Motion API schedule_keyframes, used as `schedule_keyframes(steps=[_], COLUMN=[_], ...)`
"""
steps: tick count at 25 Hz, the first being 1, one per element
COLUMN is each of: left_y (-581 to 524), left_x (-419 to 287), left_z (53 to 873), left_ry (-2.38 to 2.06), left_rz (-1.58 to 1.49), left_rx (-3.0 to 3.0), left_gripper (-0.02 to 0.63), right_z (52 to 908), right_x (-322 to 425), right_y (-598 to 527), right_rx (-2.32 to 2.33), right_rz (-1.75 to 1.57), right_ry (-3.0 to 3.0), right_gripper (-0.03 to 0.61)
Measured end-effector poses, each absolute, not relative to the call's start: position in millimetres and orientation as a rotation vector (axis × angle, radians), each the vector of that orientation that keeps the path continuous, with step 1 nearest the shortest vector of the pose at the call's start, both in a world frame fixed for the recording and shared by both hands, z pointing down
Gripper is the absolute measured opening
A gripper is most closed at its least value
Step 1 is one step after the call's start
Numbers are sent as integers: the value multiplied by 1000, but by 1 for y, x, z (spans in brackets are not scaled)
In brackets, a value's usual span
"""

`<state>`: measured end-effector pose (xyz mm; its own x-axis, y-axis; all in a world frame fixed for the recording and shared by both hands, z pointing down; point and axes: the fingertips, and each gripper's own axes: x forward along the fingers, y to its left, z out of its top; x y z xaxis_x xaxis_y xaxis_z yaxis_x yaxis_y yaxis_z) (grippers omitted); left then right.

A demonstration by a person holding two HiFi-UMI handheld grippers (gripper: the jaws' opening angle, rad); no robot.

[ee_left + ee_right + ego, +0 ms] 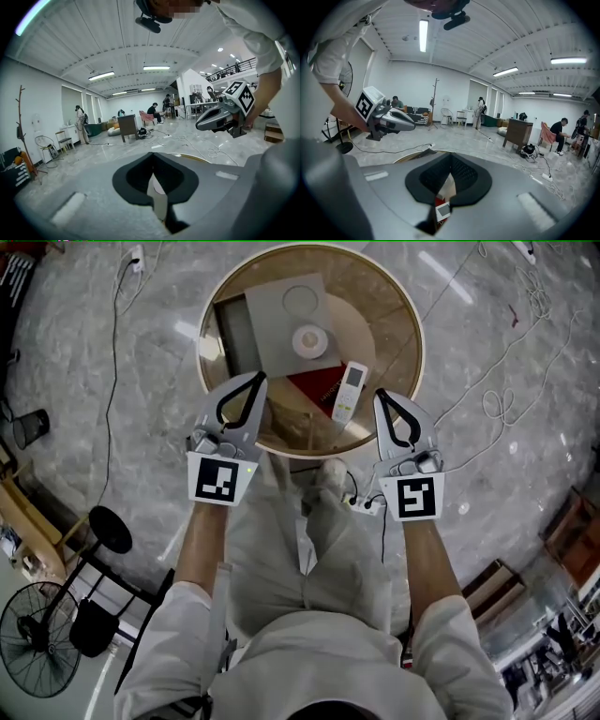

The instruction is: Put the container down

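A flat grey square container (pixel 281 320) lies on the round wooden table (pixel 398 329), with a white round piece (pixel 309 340) on top of it. A red item (pixel 314 385) and a white remote (pixel 349 390) lie just in front of it. My left gripper (pixel 260 379) hovers over the table's near left rim, its jaws closed together with nothing between them (pixel 153 157). My right gripper (pixel 381 395) hovers at the near right rim, also shut and empty (pixel 451 157). Through its jaw loop I see the red item and the remote (pixel 442 209) below.
Cables (pixel 497 404) trail over the marble floor around the table, and a power strip (pixel 364 504) lies by the person's feet. A black stool (pixel 110 529), a fan (pixel 37 638) and a dark bin (pixel 30 427) stand to the left. People sit and stand far across the room.
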<state>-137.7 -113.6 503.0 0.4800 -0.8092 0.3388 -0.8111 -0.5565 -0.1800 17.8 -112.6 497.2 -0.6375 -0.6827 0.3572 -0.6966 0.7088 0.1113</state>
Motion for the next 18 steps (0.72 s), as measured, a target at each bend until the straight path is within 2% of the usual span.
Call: schedule_keyframes(steps=[18], left_y=[-63], left_x=[-144], left_z=[467], left_ry=[-1506], left_rz=[646], left_rx=[2673], left_gripper=[6], right_z=[458], right_x=[18], right_y=[-74], right_rx=[1064], right_rz=[-12], right_ry=[-2563], right_gripper=[5])
